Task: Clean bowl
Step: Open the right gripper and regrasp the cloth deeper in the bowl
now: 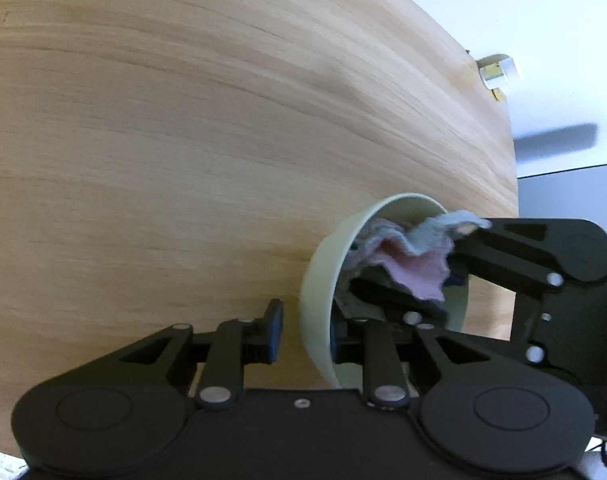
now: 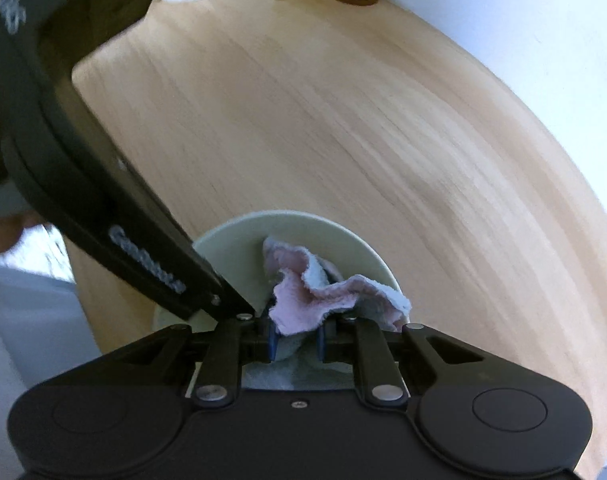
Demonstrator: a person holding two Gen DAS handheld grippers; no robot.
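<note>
both hand-held grippers are working on the bowl right now, so i read this as the wiping step itself, midway through rather than starting or finishing. going from big to small: the desk [image 1: 183, 140] is a pale wood top, and the bowl [image 1: 323, 280], light green, sits on it near its edge, tipped so that its opening faces toward the right hand-held gripper.

left hand-held gripper [image 1: 303, 330]: its jaws straddle the bowl's wall, one blue pad inside against the wall, the other outside with a visible sliver of gap. i judge it a loose hold at best, nearly closed but not pressing on both sides, so the bowl could slip or turn.

right hand-held gripper [image 2: 297, 344]: its jaws are pinched narrowly on the cloth [image 2: 323, 296], a pink and pale blue rag bunched up inside the bowl, part of it spilling over the rim.

next move, as i judge it: firm up the left hold on the rim, then sweep the cloth round the inner wall and base with steady downward pressure, keeping the bowl from skating toward the desk edge. whether any dirt remains inside i cannot tell; the cloth hides most of the interior.
</note>
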